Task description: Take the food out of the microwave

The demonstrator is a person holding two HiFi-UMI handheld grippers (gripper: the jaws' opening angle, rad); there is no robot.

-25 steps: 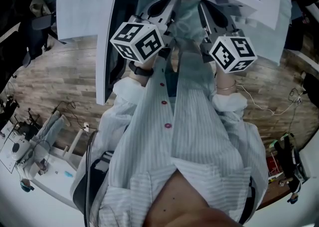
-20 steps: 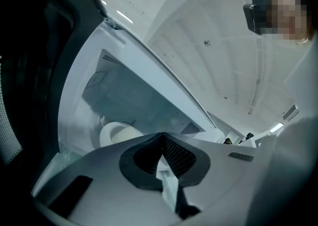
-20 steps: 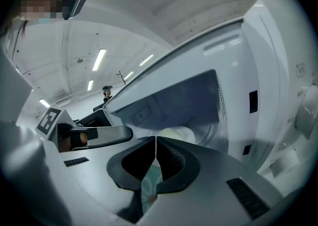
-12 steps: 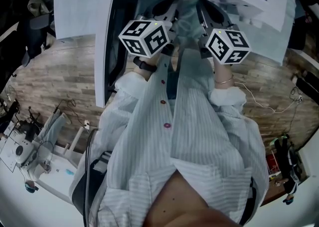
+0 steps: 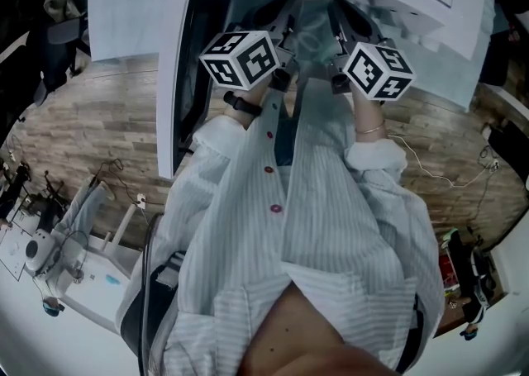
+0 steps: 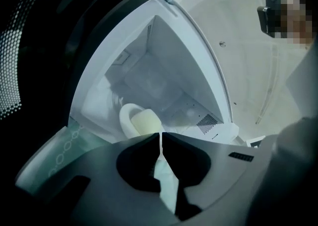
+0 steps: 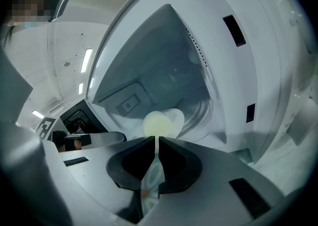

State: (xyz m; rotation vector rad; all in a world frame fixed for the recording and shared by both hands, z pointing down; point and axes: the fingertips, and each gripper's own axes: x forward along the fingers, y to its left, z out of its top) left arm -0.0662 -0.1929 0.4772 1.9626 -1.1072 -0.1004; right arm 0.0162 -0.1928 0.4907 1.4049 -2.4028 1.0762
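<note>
1. The food [image 6: 147, 122], a pale yellow mound in a white bowl [image 6: 128, 120], sat on the floor of the open microwave [image 6: 164, 56]. The right gripper view showed it [image 7: 158, 122] straight ahead as well.
2. The bowl looked stiff and smooth, and was probably hot. It would likely slip under bare jaws and spill if tipped, and the food itself seemed soft. The best hold looked to be the rim, taken on two opposite sides and kept level.
3. A pale green patterned cloth [image 5: 310, 35] hung between the two grippers in front of the cavity, probably to pad that hold.
4. The left gripper [image 6: 160, 138] had its jaws closed tip to tip, seemingly pinching a thin fold of cloth. More cloth spread out to its left.
5. The right gripper [image 7: 157, 141] was closed the same way, with cloth showing in the slit behind its tips.
6. Neither gripper touched the bowl, and both were outside the mouth of the cavity.
7. The door [image 5: 169, 77] stood swung open on the left.
</note>
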